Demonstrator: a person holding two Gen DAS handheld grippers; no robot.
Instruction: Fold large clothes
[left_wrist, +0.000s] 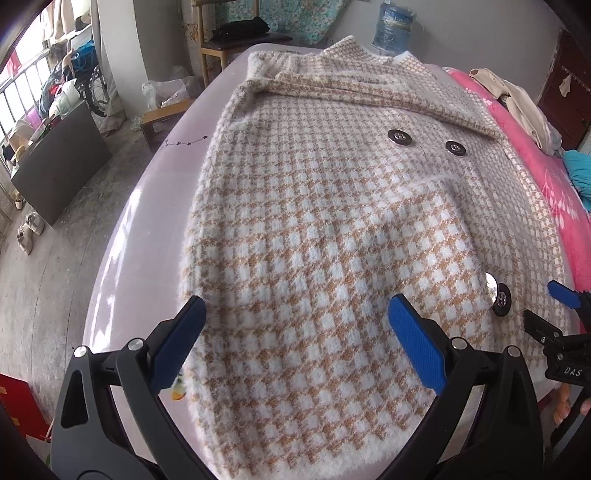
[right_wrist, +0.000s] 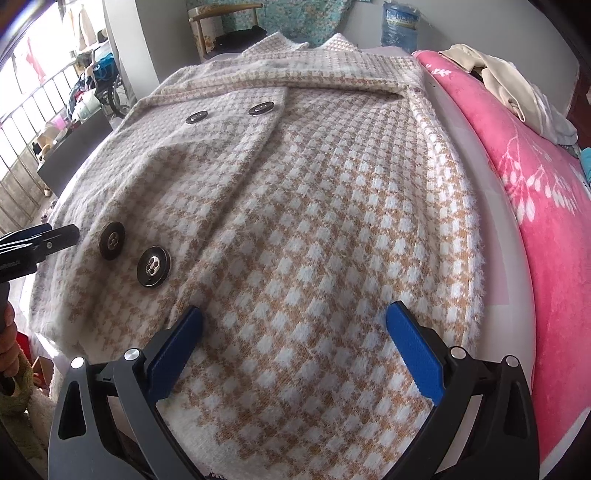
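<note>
Left hand-held gripper (left_wrist: 297, 317) agape | right hand-held gripper (right_wrist: 295, 323) agape | both over houndstooth coat (left_wrist: 332, 240) | water jug (left_wrist: 393, 27) behind

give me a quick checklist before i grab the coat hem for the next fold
1. Left gripper open, empty: ok.
2. Right gripper open, empty: ok.
3. Coat lying spread on the bed: ok.
4. Sleeve already folded across the top: ok.
5. Front flap with buttons smooth: not ok, it is rumpled.
6. Hem edge between the fingers: cannot tell, it lies below both views.
</note>
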